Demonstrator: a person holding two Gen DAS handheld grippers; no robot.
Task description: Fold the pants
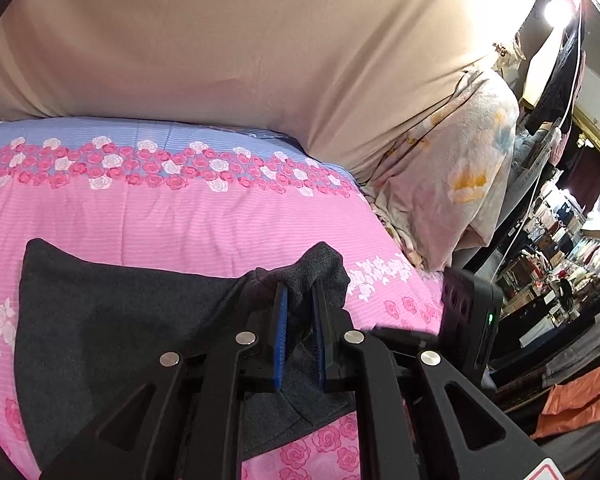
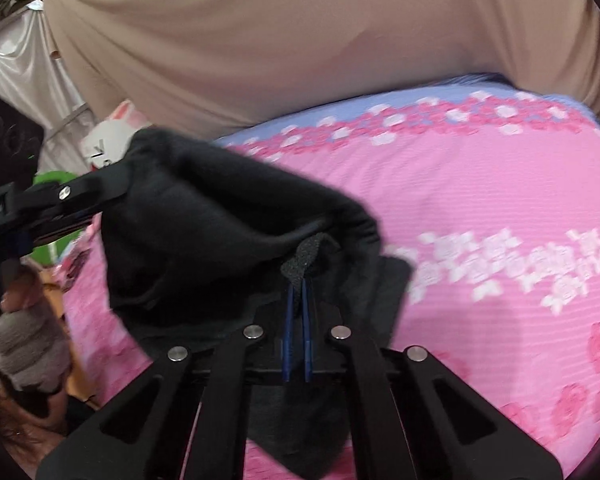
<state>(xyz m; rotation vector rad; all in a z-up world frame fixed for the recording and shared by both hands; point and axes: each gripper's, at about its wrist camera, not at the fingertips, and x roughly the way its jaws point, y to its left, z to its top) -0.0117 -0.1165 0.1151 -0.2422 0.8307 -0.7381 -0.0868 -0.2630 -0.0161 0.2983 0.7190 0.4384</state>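
Note:
Dark grey pants [image 1: 112, 312] lie on a pink flowered bedsheet [image 1: 180, 212]. My left gripper [image 1: 300, 292] is shut on a bunched edge of the pants, cloth between its blue pads [image 1: 281, 328]. In the right wrist view the pants [image 2: 204, 224] hang lifted in a loose fold. My right gripper [image 2: 298, 288] is shut on another edge of them, a tuft of cloth sticking out past the tips. The left gripper's body [image 2: 52, 204] shows at the left of that view, holding the other end.
A tan padded headboard [image 1: 240, 48] rises behind the bed. A floral pillow [image 1: 452, 176] lies at the bed's right end. Beyond it are shelves with clutter [image 1: 560, 264] and an orange cloth [image 1: 580, 396]. A white rabbit plush [image 2: 112, 136] sits at the left.

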